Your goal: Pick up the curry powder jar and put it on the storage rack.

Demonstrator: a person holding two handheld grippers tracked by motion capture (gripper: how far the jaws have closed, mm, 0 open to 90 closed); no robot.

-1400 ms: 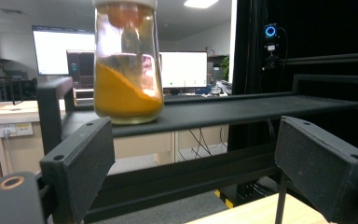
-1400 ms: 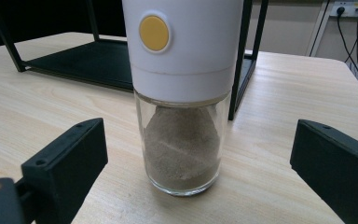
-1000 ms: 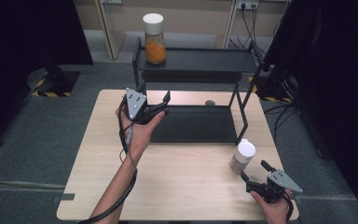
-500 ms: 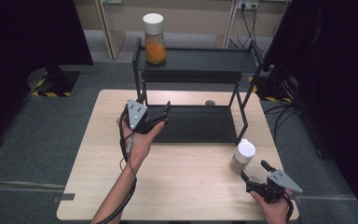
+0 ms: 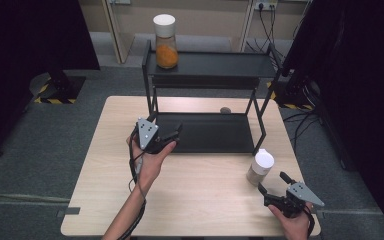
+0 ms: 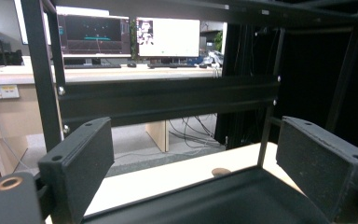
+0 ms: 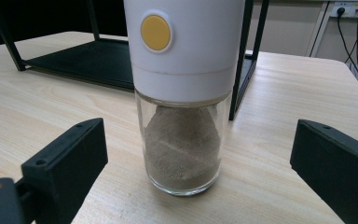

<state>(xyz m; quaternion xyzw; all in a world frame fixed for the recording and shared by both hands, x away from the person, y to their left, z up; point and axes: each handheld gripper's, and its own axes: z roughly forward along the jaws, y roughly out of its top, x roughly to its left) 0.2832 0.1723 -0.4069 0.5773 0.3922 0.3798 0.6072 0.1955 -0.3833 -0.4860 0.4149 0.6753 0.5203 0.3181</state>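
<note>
High view
Table: the pale wooden table (image 5: 195,195) took up the middle and lower frame.
Rack: a black two-tier rack (image 5: 207,90) stood at upper centre, at the table's far edge.
Orange jar: it stood at the left end of the rack's top shelf (image 5: 165,42), white lid on.
Grey jar: the white-capped jar (image 5: 260,167) stood upright on the table at lower right, just outside the rack's near right leg.
Left gripper: held up at centre left (image 5: 166,134), over the near left corner of the rack's lower shelf, jaws apart and holding nothing.
Right gripper: at lower right (image 5: 271,184), just below the grey jar, jaws spread, not touching it.

Left gripper view
Jaws: wide apart at lower left and lower right, nothing between them.
Rack: its lower shelf (image 6: 223,198) lay at bottom centre, a post at upper left.
Monitors: two lit screens (image 6: 130,35) at upper left, behind the rack.

Right gripper view
Grey jar: upright at centre (image 7: 182,93), grey powder in the glass, a yellow button on the white cap.
Jaws: spread to either side of the jar, both clear of the glass.
</note>
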